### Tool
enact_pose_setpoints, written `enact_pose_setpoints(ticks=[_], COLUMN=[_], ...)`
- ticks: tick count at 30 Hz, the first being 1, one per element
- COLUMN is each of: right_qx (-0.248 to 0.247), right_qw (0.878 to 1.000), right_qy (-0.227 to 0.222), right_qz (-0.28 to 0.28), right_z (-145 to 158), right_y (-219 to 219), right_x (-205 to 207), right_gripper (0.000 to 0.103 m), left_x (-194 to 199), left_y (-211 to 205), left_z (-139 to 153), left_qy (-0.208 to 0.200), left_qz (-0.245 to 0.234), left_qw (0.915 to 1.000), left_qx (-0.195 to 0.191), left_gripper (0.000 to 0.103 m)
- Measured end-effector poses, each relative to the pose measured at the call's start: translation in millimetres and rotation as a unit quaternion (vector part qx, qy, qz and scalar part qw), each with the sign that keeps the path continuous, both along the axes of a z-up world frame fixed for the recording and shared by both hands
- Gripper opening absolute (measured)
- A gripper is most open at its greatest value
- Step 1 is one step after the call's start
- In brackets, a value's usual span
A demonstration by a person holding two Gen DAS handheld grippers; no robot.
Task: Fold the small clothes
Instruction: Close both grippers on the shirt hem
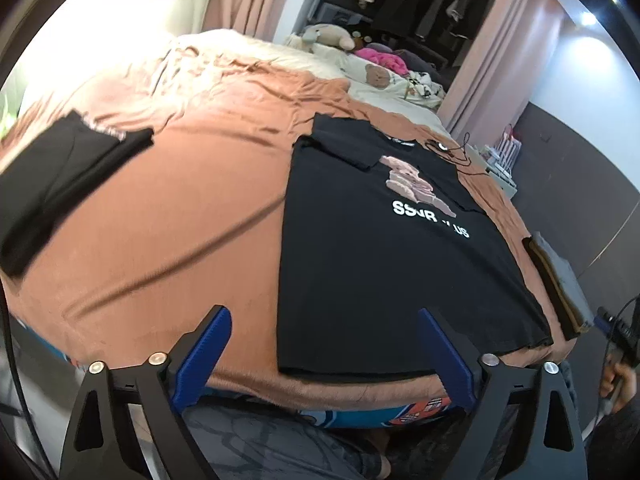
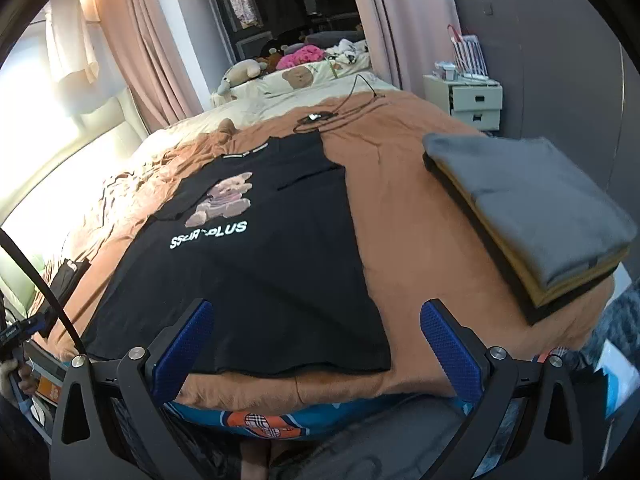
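Lying flat on the brown bedspread point(image 2: 400, 200), sleeves folded in, a black T-shirt point(image 2: 260, 272) faces the left gripper point(image 1: 324, 344) and right gripper point(image 2: 316, 336), both wide apart, empty, over its hem.

Brown bedspread point(image 2: 400, 208): spread beneath and ahead of the tongs. Black cable with small device point(image 2: 316, 117): lying on the spread, far ahead. Stuffed toys point(image 2: 244, 70) and pink bundle point(image 2: 300, 55): at the bed's far end. Cream bedside drawers point(image 2: 474, 100): far ahead, to the right. Pink curtains point(image 2: 152, 60): ahead, left of the bed.
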State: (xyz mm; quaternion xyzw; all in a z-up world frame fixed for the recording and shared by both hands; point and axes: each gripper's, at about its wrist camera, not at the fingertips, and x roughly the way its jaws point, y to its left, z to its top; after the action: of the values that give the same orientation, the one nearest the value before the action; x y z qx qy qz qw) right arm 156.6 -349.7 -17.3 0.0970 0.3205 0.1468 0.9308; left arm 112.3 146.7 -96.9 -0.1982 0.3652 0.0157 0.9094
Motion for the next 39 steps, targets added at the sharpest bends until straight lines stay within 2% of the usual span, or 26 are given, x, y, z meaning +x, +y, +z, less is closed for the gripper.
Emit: enact_pose_setpoints(ticks=[4,9,15,17,20,22,24,28,30,35,37,39], right_qx=[0.009,0.019,0.020,0.024,0.029,0.034,0.051,0.067,0.076,0.096,0.102,0.115], right_qw=[1.000,1.000,1.000,0.999,0.999,0.998,0.996,0.993,0.991,0.986,0.984,0.981], right_qy=[0.005,0.010,0.022,0.025,0.035,0.054,0.070,0.093,0.105,0.127,0.137,0.152], right_qz=[0.002,-0.001,0.000,0.002,0.001,0.000,0.001,-0.022,-0.034,-0.041,-0.044,-0.049], right_z=[-13.6,-26.4,-37.2,-39.1,-42.9,-47.5,-50.3,-55.6,-58.1,-65.3,-69.2,-74.7], right_y=[-5.6,-9.7,-9.3,-9.2,-8.3,-8.4,-11.3,-18.6,-22.9,-28.5,-30.7,-35.3], right_x=[3.1,2.9,8.4,12.4,20.4,28.7,37.5,48.1,51.0,55.9,59.4,63.5], right_gripper=[0.103,0.103,0.103,0.103,0.103,0.095,0.083,0.081,0.076,0.074,0.067,0.056], left_x=[1.7,5.0,15.9,18.6,21.1,23.1,23.8,20.4,15.5,8.7,8.9,9.7], left_y=[6.1,13.2,10.4,11.1,14.2,16.5,17.2,16.0,17.8,24.1,26.7,28.5], left_z=[-19.2,-35.4,-51.6,-58.4,-67.4,-72.6,-77.7,-83.4,-82.6,-77.2,-78.5,-81.0], left_qy=[0.022,0.041,0.058,0.064,0.074,0.083,0.090,0.106,0.106,0.104,0.104,0.106], left_qz=[0.004,0.012,0.009,0.012,0.021,0.029,0.034,0.043,0.050,0.066,0.067,0.068], left_qw=[0.9994,0.9969,0.9940,0.9920,0.9884,0.9860,0.9829,0.9793,0.9783,0.9795,0.9779,0.9762], left_qx=[-0.026,-0.066,-0.092,-0.108,-0.131,-0.142,-0.157,-0.167,-0.171,-0.159,-0.168,-0.177], left_gripper=[0.076,0.070,0.063,0.060,0.048,0.041,0.039,0.038,0.038,0.038,0.038,0.038])
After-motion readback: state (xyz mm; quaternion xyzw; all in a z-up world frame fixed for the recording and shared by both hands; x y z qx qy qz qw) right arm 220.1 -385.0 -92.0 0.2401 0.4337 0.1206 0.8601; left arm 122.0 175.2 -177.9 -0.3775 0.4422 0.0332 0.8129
